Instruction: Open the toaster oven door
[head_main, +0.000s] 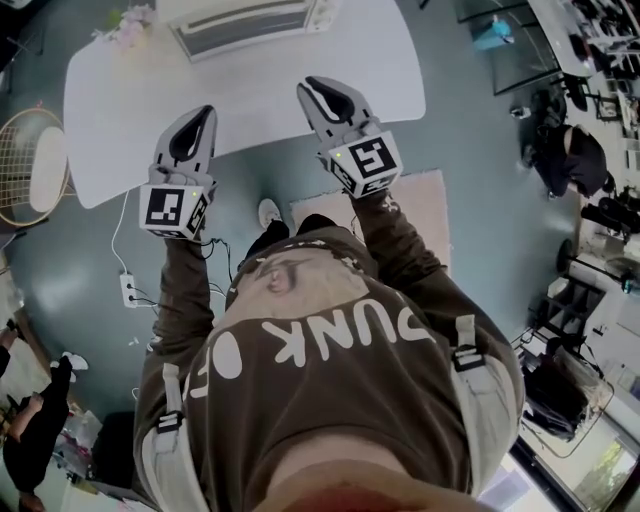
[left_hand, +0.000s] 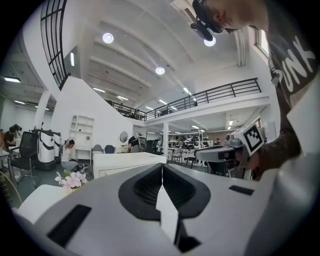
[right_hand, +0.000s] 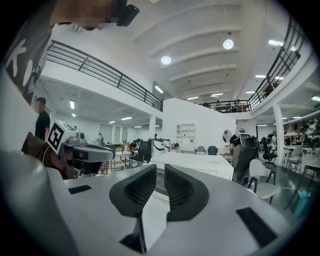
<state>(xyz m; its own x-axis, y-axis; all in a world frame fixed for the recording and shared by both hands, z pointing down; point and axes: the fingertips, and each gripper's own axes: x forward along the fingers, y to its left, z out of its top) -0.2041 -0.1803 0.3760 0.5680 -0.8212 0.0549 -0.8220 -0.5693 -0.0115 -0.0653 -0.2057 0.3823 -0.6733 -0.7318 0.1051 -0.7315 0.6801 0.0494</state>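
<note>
The white toaster oven (head_main: 243, 24) stands at the far edge of the white table (head_main: 300, 62), with its door shut as far as I can tell. It also shows ahead of the jaws as a white box (left_hand: 125, 162) in the left gripper view and as a white box (right_hand: 200, 162) in the right gripper view. My left gripper (head_main: 207, 112) hovers over the table's near edge, jaws pressed together and empty. My right gripper (head_main: 312, 88) is held beside it, a bit closer to the oven, with a narrow gap between its jaws and nothing in them. Neither touches the oven.
Pink flowers (head_main: 128, 22) sit on the table left of the oven. A wicker chair (head_main: 25, 165) stands at the table's left end. On the floor lie a power strip (head_main: 128, 290) with cables and a beige rug (head_main: 420, 200). Other people sit in the background.
</note>
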